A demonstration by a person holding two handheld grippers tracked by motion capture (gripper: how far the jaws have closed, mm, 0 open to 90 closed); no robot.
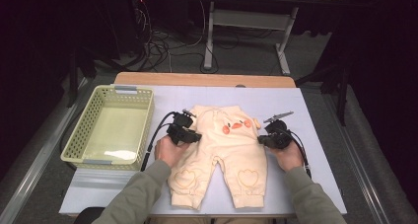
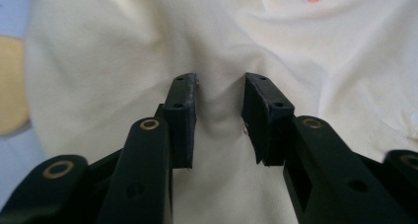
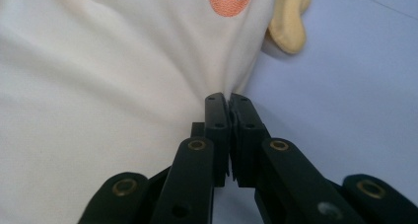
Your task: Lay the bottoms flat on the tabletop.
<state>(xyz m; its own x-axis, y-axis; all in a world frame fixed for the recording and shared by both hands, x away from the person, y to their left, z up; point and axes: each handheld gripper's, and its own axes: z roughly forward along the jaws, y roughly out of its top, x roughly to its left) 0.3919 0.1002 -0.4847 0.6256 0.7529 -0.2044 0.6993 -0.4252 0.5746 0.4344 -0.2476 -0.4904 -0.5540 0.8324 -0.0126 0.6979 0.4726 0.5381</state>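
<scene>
A cream baby romper (image 1: 224, 152) with orange patches and heart knee marks lies flat on the pale blue table cover (image 1: 315, 135), legs toward me. My left gripper (image 1: 197, 135) sits at the romper's left side; in the left gripper view its jaws (image 2: 220, 86) stand apart over the cream cloth (image 2: 123, 46), with a raised fold between the pads and not pinched. At the romper's right side, my right gripper (image 1: 261, 139) is shut; in the right gripper view its jaws (image 3: 228, 98) pinch the edge of the cloth (image 3: 98, 86).
A pale green plastic basket (image 1: 93, 113) stands to the left of the romper, with nothing in it. The wooden table edge (image 1: 202, 79) runs along the back. Beyond it are floor cables and a desk frame (image 1: 246, 21).
</scene>
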